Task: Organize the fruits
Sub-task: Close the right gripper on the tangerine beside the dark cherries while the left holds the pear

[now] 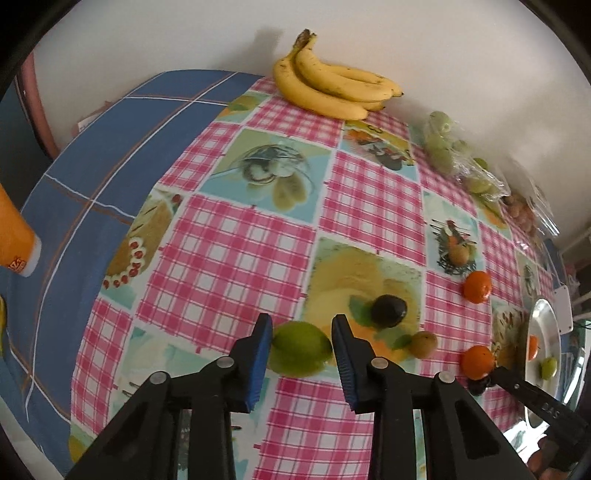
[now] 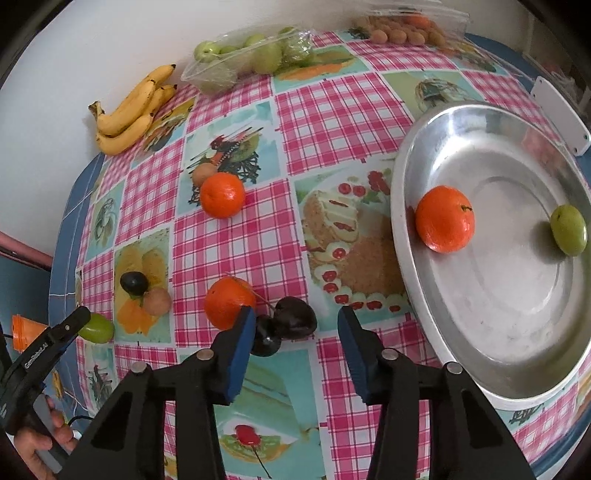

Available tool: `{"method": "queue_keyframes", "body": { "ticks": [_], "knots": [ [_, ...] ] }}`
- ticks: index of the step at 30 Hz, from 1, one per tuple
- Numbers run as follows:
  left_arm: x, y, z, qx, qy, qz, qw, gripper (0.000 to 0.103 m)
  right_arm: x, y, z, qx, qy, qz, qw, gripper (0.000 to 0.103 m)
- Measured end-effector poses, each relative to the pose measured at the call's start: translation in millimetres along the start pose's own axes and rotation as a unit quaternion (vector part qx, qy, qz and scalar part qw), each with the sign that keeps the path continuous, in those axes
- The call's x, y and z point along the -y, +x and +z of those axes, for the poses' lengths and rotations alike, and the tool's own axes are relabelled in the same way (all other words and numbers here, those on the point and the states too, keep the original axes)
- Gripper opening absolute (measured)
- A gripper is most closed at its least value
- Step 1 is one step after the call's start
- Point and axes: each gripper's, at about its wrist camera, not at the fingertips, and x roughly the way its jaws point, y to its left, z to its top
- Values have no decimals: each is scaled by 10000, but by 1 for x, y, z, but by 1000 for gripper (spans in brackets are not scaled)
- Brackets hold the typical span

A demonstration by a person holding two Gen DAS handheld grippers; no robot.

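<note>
My left gripper [image 1: 301, 350] is shut on a green fruit [image 1: 300, 349], with both blue pads against its sides, just above the checked tablecloth. My right gripper [image 2: 297, 343] is open and points down at two dark plums [image 2: 295, 318] joined near an orange [image 2: 229, 308]. Its left pad is at the smaller plum [image 2: 266, 341], while its right pad stands clear. A metal dish [image 2: 402, 236] to the right holds an orange [image 2: 445, 223] and a small green fruit [image 2: 569, 230]. Another orange [image 2: 222, 195], a dark fruit [image 2: 135, 283] and a brown fruit [image 2: 158, 301] lie loose on the cloth.
Bananas [image 2: 129, 110] lie by the wall at the back. Beside them are a plastic tray of green fruits [image 2: 251, 55] and a tray of brown fruits [image 2: 402, 33]. An orange bottle [image 1: 14, 236] stands at the left on the blue cloth. A hand [image 2: 37, 443] holds the left gripper's handle.
</note>
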Motion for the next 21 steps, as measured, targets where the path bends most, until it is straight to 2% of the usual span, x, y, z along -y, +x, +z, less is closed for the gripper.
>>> {"method": "queue_keyframes", "body": {
  "ticks": [3, 11, 15, 21],
  "knots": [
    [3, 5, 0, -69, 47, 44, 10000, 35, 3, 2, 1, -14, 73, 51, 10000, 39],
    [1, 6, -4, -199, -60, 14, 9998, 38, 7, 3, 0, -43, 176, 209, 9996, 32],
    [4, 5, -6, -267, -85, -124, 9995, 58, 6, 5, 1, -54, 212, 289, 9993, 29],
    [0, 5, -6, -269, -114, 92, 9995, 62, 8, 5, 1, -83, 300, 370, 9988, 29]
  ]
}}
